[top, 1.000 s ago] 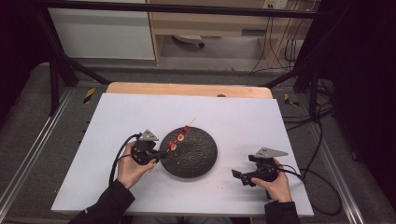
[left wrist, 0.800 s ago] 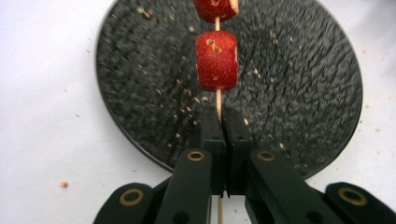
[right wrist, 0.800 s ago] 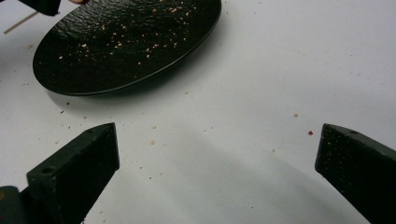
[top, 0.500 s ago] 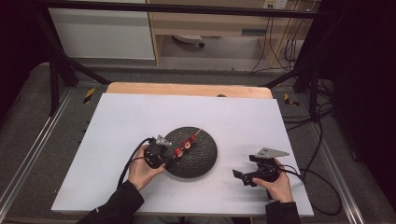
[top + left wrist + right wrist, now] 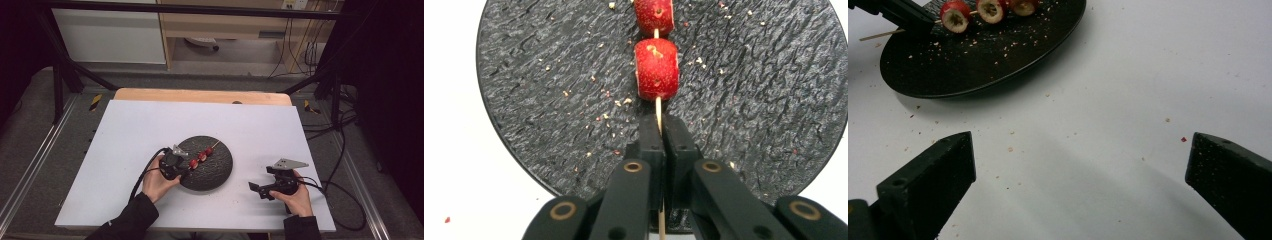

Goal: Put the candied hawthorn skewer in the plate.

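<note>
The left gripper (image 5: 184,165) has its fingers (image 5: 651,145) pressed together, while the right gripper (image 5: 256,189) rests with fingers (image 5: 933,175) spread wide.

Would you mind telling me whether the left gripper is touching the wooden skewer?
Touching. The left gripper view shows the left gripper with its jaws shut on the skewer, just below the nearest red fruit piece.
</note>
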The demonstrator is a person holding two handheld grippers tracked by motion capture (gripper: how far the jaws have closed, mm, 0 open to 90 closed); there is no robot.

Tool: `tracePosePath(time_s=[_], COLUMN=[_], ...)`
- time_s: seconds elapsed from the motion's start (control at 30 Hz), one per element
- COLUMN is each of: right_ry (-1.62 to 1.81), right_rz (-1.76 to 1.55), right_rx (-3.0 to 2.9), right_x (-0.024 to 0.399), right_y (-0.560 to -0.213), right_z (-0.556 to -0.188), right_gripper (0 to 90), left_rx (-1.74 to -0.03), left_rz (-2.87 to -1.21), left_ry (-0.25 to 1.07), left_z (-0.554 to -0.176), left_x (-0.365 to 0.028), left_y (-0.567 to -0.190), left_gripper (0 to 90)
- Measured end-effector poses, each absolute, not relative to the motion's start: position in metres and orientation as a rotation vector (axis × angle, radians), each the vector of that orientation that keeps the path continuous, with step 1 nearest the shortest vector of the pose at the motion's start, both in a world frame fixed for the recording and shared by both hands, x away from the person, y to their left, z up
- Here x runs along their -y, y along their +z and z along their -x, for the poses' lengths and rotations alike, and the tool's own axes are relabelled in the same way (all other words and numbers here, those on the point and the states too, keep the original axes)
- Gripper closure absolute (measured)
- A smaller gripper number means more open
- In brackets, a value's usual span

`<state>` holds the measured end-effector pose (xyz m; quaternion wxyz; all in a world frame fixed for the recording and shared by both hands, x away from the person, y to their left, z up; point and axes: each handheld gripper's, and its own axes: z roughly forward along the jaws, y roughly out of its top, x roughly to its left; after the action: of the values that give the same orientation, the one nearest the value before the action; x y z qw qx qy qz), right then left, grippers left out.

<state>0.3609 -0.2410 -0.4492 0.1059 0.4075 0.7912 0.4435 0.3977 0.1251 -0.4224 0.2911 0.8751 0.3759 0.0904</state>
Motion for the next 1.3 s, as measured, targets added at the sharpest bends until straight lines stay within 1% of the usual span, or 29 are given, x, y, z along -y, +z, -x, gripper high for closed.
tracePosePath(time_s=[0.17,0.23,0.33,0.4,0.5,0.53,0.73,0.83,0.9,1.2,1.3], right_ry=[1.301,1.301,1.302,1.3,1.295,1.295,1.291,1.289,1.288,1.253,1.246], right_rz=[-1.205,-1.207,-1.206,-1.2,-1.197,-1.195,-1.195,-1.196,-1.194,-1.182,-1.185], right_rx=[-2.333,-2.329,-2.328,-2.331,-2.334,-2.333,-2.333,-2.335,-2.335,-2.359,-2.362], right_x=[0.241,0.241,0.241,0.241,0.24,0.24,0.24,0.24,0.24,0.24,0.239], right_y=[-0.449,-0.449,-0.449,-0.449,-0.449,-0.449,-0.449,-0.449,-0.449,-0.451,-0.451], right_z=[-0.361,-0.361,-0.361,-0.361,-0.361,-0.361,-0.361,-0.36,-0.36,-0.36,-0.36], right_gripper=[0.5,0.5,0.5,0.5,0.5,0.5,0.5,0.5,0.5,0.4,0.4], left_rx=[-0.966,-0.938,-0.911,-0.896,-0.886,-0.883,-0.898,-0.913,-0.913,-0.916,-0.924], left_rz=[-2.291,-2.265,-2.238,-2.226,-2.199,-2.191,-2.154,-2.14,-2.134,-2.085,-2.068], left_ry=[0.238,0.228,0.245,0.257,0.252,0.258,0.305,0.345,0.365,0.391,0.381], left_z=[-0.395,-0.394,-0.391,-0.389,-0.386,-0.384,-0.374,-0.369,-0.365,-0.349,-0.345], left_x=[-0.133,-0.141,-0.151,-0.159,-0.174,-0.178,-0.209,-0.226,-0.235,-0.265,-0.273], left_y=[-0.418,-0.413,-0.408,-0.405,-0.401,-0.401,-0.405,-0.409,-0.412,-0.427,-0.435], left_gripper=[74.5,66.6,50.6,42.5,33.5,29.4,12.3,7.3,5.6,5.8,5.9])
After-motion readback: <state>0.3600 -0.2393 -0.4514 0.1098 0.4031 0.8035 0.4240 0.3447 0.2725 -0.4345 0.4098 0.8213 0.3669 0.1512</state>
